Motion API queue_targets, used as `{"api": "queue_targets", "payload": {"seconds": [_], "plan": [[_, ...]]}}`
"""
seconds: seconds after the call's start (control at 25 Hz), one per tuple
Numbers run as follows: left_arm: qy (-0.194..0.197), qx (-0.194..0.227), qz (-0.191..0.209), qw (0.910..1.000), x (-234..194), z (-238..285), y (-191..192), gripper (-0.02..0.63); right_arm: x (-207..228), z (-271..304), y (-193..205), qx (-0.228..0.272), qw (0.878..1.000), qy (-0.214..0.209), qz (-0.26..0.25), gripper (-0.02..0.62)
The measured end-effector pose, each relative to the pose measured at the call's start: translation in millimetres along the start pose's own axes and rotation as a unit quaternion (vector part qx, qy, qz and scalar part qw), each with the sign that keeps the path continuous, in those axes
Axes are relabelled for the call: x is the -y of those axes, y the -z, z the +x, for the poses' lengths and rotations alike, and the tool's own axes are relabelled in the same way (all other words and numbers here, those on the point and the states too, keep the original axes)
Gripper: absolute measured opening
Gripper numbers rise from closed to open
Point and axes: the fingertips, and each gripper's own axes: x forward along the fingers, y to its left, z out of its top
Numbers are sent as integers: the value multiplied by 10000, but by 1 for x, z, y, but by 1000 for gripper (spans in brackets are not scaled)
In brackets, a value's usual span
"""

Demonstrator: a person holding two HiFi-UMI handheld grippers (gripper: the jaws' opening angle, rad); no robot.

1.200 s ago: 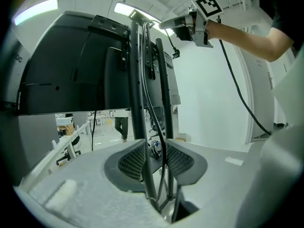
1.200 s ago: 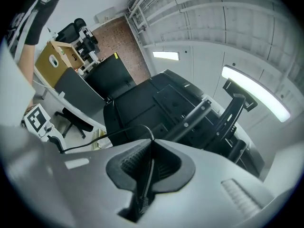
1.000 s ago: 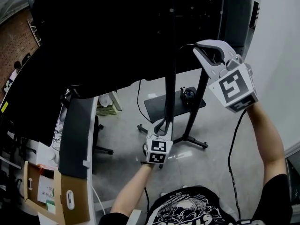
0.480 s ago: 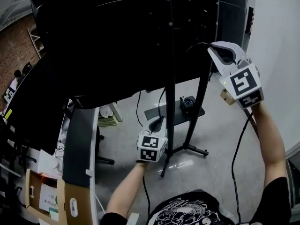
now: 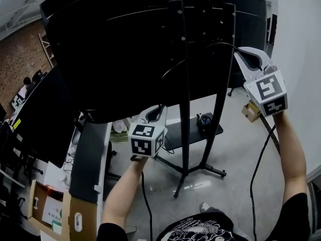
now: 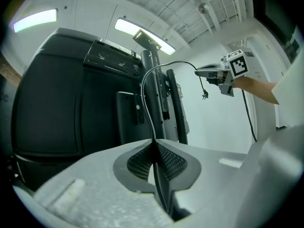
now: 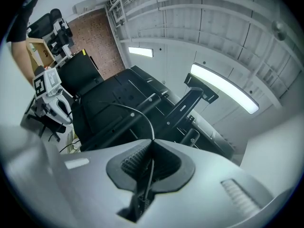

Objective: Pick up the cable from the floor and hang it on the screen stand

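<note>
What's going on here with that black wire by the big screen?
A person holds a hand-held gripper in each hand, both clamped on one thin black cable. The left hand-held gripper has just been closing, with the cable between its jaws; the right hand-held gripper grips it higher up. The cable arcs between them at the back of the big screen, by the screen stand, and does not look hung there yet.

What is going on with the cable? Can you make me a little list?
left gripper: jaws have just been closing, now pinching the cable
right gripper: shut on the cable, plug dangling past it
cable: arcs from one gripper to the other, held high
stand: black posts at the back of the screen, beside the cable
</note>
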Motion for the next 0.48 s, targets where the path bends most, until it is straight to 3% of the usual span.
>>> {"api": "queue_targets", "payload": {"seconds": [0.48], "plan": [[-656, -73, 612, 9959, -34, 49, -138, 14, 68, 38, 17, 325, 9992, 177, -170, 14]]}}
